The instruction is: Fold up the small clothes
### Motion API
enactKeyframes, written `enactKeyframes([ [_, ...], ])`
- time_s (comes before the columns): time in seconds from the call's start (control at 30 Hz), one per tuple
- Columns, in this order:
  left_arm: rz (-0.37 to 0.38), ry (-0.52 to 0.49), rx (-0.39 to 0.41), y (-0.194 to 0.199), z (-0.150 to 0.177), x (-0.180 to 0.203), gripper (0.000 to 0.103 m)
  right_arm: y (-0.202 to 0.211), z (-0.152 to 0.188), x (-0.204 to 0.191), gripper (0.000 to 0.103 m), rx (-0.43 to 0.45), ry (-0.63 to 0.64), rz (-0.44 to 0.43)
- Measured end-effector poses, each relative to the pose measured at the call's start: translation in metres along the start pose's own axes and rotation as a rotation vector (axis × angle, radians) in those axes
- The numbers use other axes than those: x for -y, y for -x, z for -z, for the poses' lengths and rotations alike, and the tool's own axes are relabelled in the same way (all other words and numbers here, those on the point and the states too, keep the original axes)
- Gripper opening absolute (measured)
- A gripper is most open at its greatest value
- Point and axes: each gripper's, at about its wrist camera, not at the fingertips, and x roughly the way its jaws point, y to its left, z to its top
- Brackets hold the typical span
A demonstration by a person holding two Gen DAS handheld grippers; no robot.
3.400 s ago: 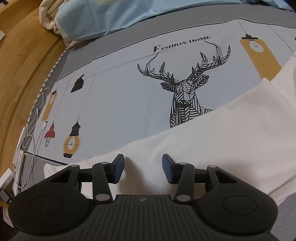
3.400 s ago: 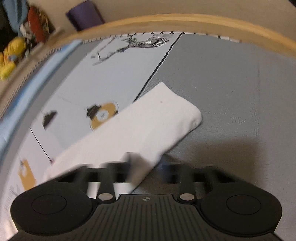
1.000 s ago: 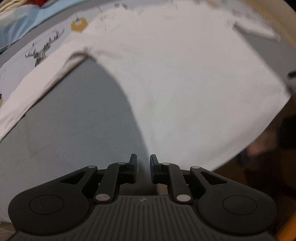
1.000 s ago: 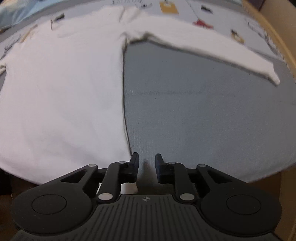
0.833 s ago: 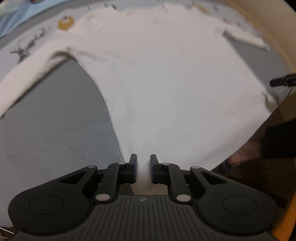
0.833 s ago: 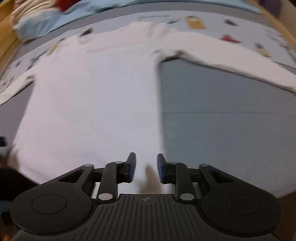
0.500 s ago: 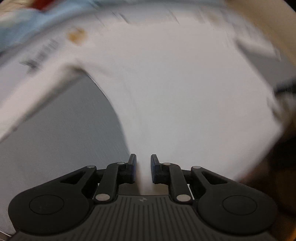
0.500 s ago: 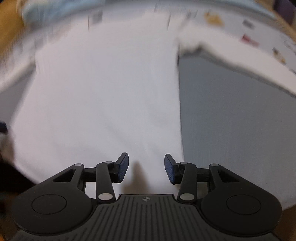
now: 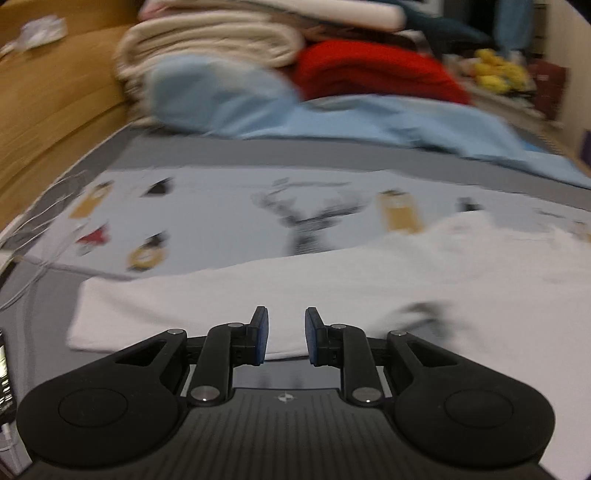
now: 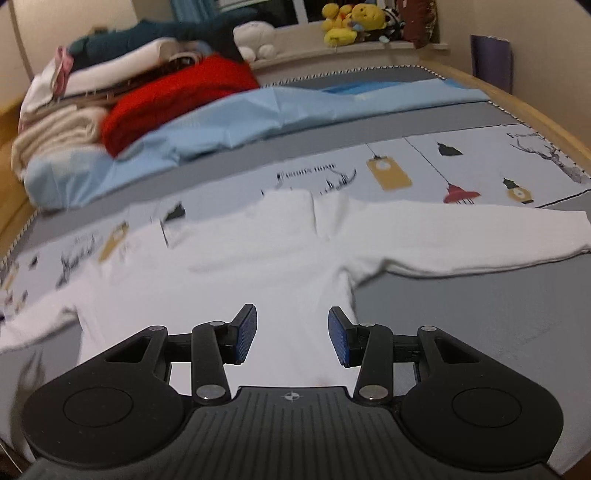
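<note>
Both claws are hanging spread and gripping nothing: the left claw [image 9: 282,334] is hovering by one sleeve of the white shirt [image 10: 258,266], the right claw [image 10: 292,334] over its body. That shirt is lying flat on the printed bed sheet [image 10: 480,166], sleeves stretching toward 3 and 9 o'clock. At 12 o'clock, a blue duvet [image 10: 229,125], a red blanket [image 10: 177,96] and plush toys [image 10: 351,18] are sitting well apart.

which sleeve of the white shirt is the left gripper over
The left gripper hangs over the shirt's sleeve near the phone, not the sleeve by the red lamp print.
</note>
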Motion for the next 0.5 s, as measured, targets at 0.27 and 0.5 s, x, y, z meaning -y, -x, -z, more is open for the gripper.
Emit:
enactKeyframes([
  [0.27, -0.163, 0.148, -0.091, -0.048, 0.019, -0.103, 0.024, -0.012, -0.012, -0.036, 0.045, 0.009, 0.053, -0.043],
  [0.5, -0.237, 0.23, -0.153, -0.085, 0.029, -0.145, 0.05, -0.025, -0.017, -0.06, 0.045, -0.002, 0.084, -0.051],
])
